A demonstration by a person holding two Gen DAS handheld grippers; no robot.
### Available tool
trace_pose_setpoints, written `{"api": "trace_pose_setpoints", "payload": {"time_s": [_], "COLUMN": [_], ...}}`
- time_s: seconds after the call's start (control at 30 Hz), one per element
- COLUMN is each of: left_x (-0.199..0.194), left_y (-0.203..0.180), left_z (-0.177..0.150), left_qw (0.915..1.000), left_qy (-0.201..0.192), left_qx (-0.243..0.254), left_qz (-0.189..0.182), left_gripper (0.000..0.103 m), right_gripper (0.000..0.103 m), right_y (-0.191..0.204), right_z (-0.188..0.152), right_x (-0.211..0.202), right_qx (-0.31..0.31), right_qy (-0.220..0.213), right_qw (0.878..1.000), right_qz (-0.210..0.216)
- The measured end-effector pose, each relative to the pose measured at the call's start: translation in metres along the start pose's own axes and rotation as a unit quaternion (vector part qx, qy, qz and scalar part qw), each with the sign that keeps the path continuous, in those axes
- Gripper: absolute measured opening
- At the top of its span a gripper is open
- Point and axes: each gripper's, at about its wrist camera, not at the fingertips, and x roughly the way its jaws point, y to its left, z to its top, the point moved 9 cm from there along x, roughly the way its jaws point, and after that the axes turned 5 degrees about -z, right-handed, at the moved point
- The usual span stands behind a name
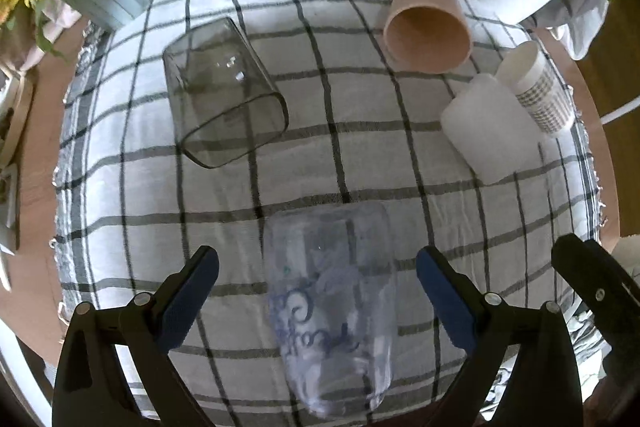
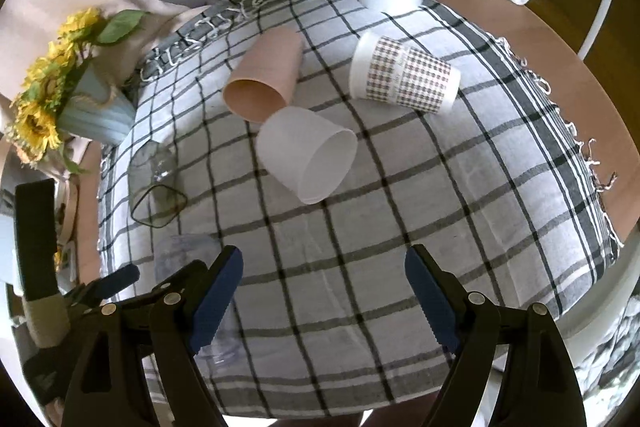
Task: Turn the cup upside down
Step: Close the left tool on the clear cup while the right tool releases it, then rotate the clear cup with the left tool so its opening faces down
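A checked cloth fills both frames. Low centre in the left view, a clear plastic cup lies between the wide-open, empty left gripper. The reach seems underway; closing on it comes next. The right gripper gapes empty too.

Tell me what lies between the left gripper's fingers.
The clear printed cup lies on its side between the open left gripper's fingers, untouched, per the left wrist view.
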Motion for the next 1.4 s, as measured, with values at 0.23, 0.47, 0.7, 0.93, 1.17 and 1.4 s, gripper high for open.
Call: {"api": "trace_pose_setpoints", "payload": {"time_s": [0.23, 0.47, 0.7, 0.93, 1.17, 1.4], "left_x": [0.016, 0.027, 0.007, -0.026, -0.037, -0.043], "left_y": [-0.001, -0.008, -0.008, -0.016, -0.019, -0.029], "left_z": [0.004, 0.009, 0.017, 0.035, 0.045, 0.032], "left_qw": [0.9997, 0.9993, 0.9995, 0.998, 0.996, 0.9942], "left_qy": [0.016, 0.027, -0.005, -0.062, -0.088, -0.106], "left_qx": [-0.016, -0.025, -0.03, -0.012, -0.011, 0.005], "left_qz": [0.003, -0.004, -0.003, 0.006, 0.008, 0.021], "left_gripper": [0.089, 0.072, 0.071, 0.071, 0.071, 0.071], "right_gripper": [0.083, 0.083, 0.083, 0.083, 0.083, 0.083], "right_y": [-0.009, -0.013, -0.015, -0.016, -0.017, -0.023], "right_z": [0.0, 0.001, 0.004, 0.009, 0.023, 0.022], "right_x": [0.018, 0.028, 0.027, 0.018, 0.004, 0.001], "right_qx": [0.01, 0.013, 0.015, 0.02, 0.015, 0.009], "right_qy": [0.024, 0.037, 0.034, 0.025, -0.008, -0.013], "right_qw": [1.0, 0.999, 0.999, 0.999, 1.0, 1.0], "right_qz": [-0.002, -0.002, 0.0, 0.012, 0.012, 0.004]}}
